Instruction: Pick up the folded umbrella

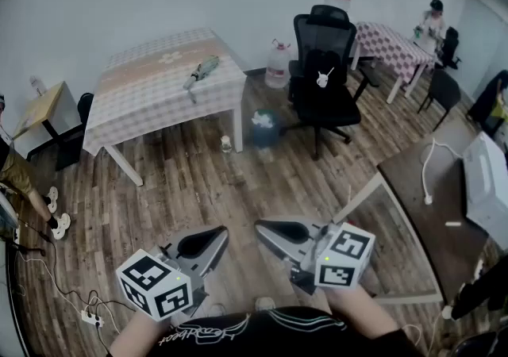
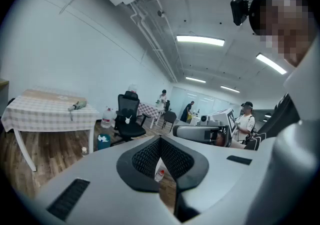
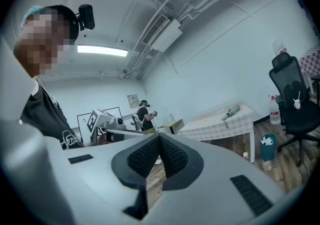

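The folded umbrella [image 1: 201, 71], grey-green, lies on a table with a checked cloth [image 1: 151, 97] far across the room. It is also small in the left gripper view, where the umbrella [image 2: 77, 104] lies on that table, and in the right gripper view, as the umbrella [image 3: 231, 112]. My left gripper [image 1: 218, 233] and right gripper [image 1: 260, 228] are held close to the body, low in the head view, tips pointing toward each other. Both are shut with nothing between their pads, as the left gripper [image 2: 160, 141] and right gripper [image 3: 159, 139] show in their own views.
A black office chair [image 1: 324, 70], a water jug [image 1: 278, 66], a blue bin [image 1: 263, 127] and a small bottle [image 1: 226, 143] stand near the table. A dark desk [image 1: 413, 181] with a white machine [image 1: 484, 181] is at right. A power strip [image 1: 89, 316] lies on the floor.
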A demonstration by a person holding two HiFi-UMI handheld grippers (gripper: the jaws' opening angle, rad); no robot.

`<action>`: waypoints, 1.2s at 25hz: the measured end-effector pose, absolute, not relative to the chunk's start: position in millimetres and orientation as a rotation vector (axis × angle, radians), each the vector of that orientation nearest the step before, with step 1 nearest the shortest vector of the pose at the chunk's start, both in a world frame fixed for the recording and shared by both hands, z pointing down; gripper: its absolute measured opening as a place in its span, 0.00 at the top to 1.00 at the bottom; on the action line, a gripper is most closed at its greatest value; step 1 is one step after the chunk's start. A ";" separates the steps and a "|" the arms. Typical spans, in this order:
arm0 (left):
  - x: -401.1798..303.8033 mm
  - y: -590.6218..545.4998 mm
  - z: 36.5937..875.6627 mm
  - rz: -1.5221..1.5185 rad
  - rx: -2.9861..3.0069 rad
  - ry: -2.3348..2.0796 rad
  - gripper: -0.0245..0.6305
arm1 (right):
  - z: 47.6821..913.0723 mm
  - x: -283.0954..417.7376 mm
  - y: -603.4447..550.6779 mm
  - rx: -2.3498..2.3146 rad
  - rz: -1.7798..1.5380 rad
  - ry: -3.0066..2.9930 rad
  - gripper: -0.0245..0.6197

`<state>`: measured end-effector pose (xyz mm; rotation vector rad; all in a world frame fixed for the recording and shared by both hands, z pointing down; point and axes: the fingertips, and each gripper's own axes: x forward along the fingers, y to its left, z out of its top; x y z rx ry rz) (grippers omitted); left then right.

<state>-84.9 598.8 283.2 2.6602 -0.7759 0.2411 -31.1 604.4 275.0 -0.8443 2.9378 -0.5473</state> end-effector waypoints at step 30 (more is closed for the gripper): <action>-4.8 594.8 272.7 0.227 2.680 -0.817 0.97 | 268.2 52.3 599.4 -0.838 -0.526 2.945 0.95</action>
